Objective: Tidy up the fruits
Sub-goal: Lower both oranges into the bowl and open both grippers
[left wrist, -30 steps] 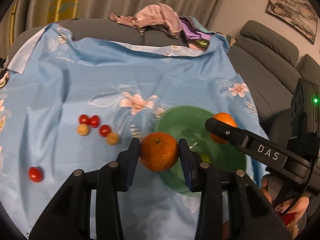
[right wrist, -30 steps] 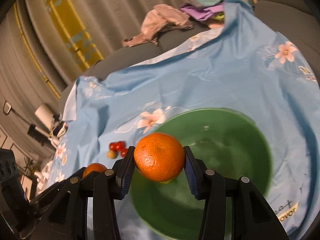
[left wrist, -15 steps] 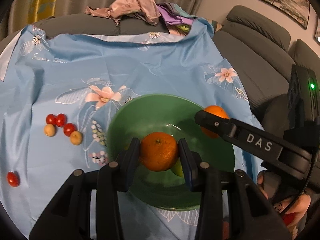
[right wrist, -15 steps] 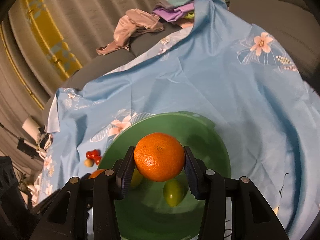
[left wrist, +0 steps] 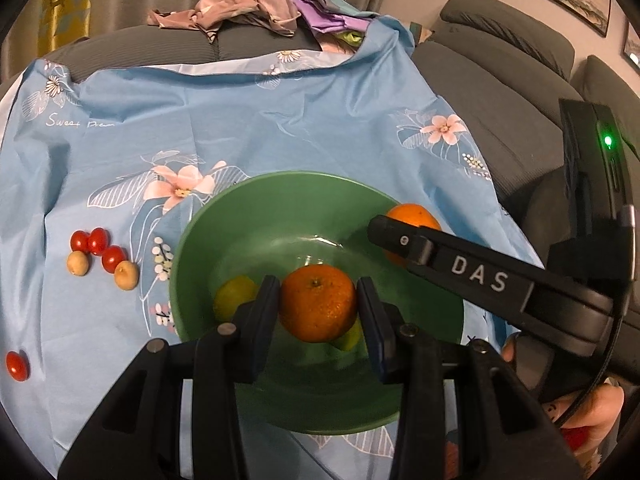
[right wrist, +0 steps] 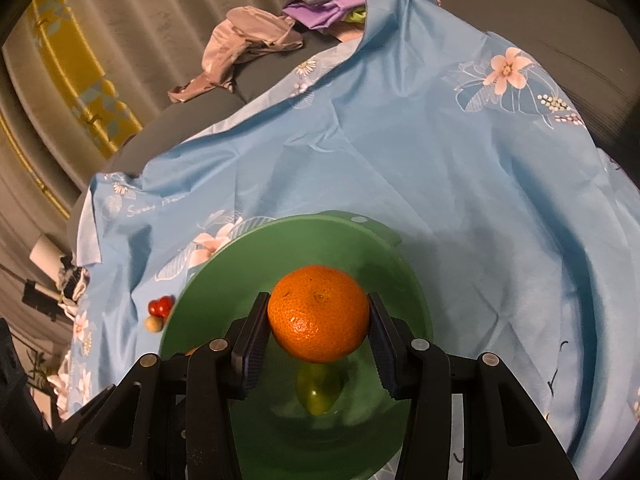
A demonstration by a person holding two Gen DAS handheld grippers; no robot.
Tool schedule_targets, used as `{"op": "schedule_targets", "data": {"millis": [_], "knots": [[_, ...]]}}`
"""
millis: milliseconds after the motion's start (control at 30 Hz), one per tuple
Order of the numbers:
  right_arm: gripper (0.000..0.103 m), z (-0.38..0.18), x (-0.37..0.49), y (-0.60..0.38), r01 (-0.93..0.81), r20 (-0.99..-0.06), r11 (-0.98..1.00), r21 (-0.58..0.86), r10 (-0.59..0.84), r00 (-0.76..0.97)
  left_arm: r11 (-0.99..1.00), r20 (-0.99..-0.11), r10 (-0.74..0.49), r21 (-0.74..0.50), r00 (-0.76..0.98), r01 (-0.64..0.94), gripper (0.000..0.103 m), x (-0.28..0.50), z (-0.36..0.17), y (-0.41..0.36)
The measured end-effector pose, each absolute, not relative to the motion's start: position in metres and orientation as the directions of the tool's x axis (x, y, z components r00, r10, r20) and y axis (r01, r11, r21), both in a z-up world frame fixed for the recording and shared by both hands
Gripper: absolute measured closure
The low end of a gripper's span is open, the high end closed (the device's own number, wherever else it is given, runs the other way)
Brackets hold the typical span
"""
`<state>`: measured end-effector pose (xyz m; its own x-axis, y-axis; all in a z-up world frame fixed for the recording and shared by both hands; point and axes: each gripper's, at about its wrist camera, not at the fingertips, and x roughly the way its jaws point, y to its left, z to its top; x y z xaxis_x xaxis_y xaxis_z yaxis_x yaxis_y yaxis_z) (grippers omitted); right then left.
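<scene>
Left gripper (left wrist: 318, 308) clamps a small orange (left wrist: 318, 304); right gripper (right wrist: 318, 334) clamps a larger orange (right wrist: 318, 312). Both hang over the green bowl (left wrist: 280, 200), which holds two green fruits (left wrist: 234, 298), on the blue floral sheet (left wrist: 280, 120); cherry tomatoes (left wrist: 96, 248) lie near the sheet's left edge.

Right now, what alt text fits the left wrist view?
The left gripper clamps a round orange mandarin above a green plastic bowl holding yellow-green fruit. Beside it, the right gripper carries a second orange; cherry tomatoes lie on the blue floral cloth.
</scene>
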<state>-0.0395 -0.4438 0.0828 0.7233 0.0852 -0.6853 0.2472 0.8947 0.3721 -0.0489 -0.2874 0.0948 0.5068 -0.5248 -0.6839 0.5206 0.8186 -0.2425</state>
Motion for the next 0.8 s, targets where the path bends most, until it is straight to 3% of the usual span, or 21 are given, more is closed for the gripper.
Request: {"op": "schedule_targets", "data": {"millis": [800], "knots": [[0.054,0.076,-0.034,-0.446,0.274,-0.723,0.901,0.337,0.061,0.688,0.806,-0.704,-0.529,-0.241,0.474,0.540,0.063,-0.047,0.085,-0.298]]}}
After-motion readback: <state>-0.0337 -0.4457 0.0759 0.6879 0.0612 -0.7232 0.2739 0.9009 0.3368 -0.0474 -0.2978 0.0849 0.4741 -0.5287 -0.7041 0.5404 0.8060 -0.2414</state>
